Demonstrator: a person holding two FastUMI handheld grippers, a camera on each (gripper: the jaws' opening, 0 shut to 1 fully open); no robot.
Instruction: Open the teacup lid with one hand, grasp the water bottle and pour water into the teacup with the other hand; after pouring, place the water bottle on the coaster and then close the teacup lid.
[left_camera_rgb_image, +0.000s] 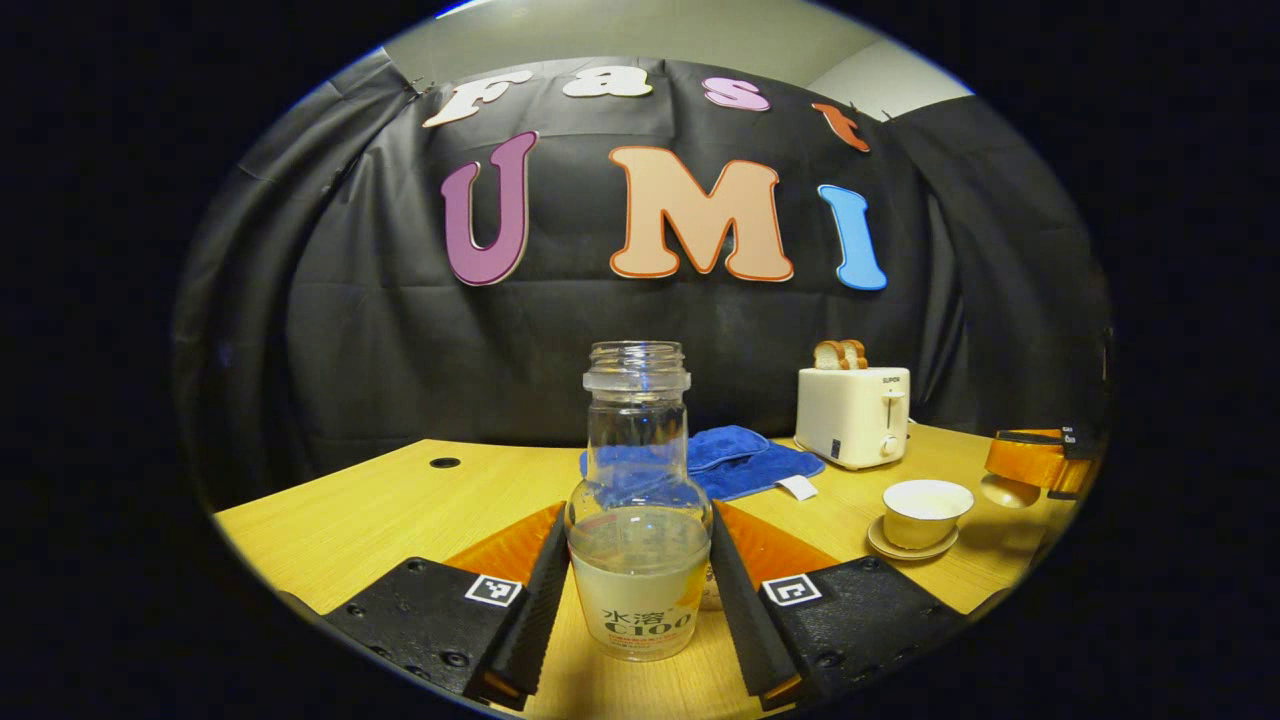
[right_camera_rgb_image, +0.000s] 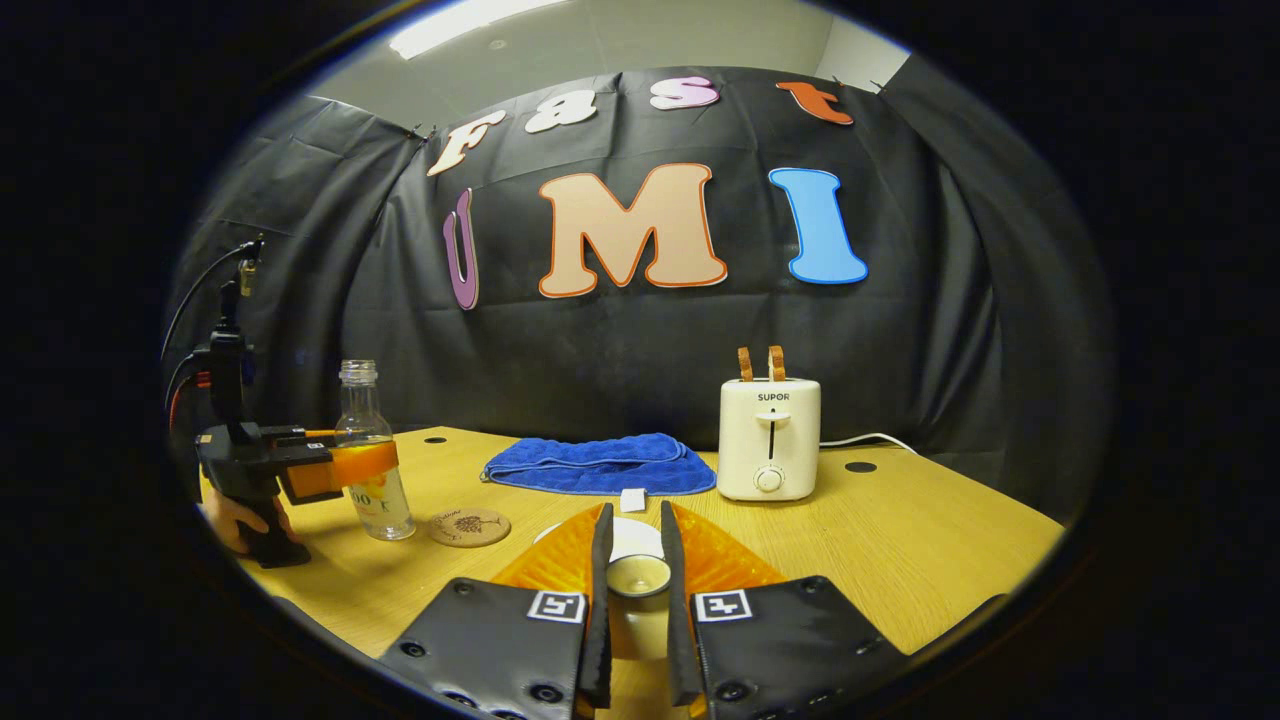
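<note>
On the desk, we see the left tool clamped on the water bottle. The right tool pinches the teacup lid; the teacup sits uncovered.

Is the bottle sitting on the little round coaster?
Apart. In the right gripper view, the bottle stands on the table left of the coaster, with bare wood between them.

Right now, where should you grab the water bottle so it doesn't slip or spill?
Grab the bottle by its wide lower half, at the label, coming in level from the side. It stands upright with no cap and has liquid inside, so a sideways grip keeps it steady. The neck is narrow and curved and probably slips more easily. The left gripper has its fingers on both sides of that wide part.
</note>
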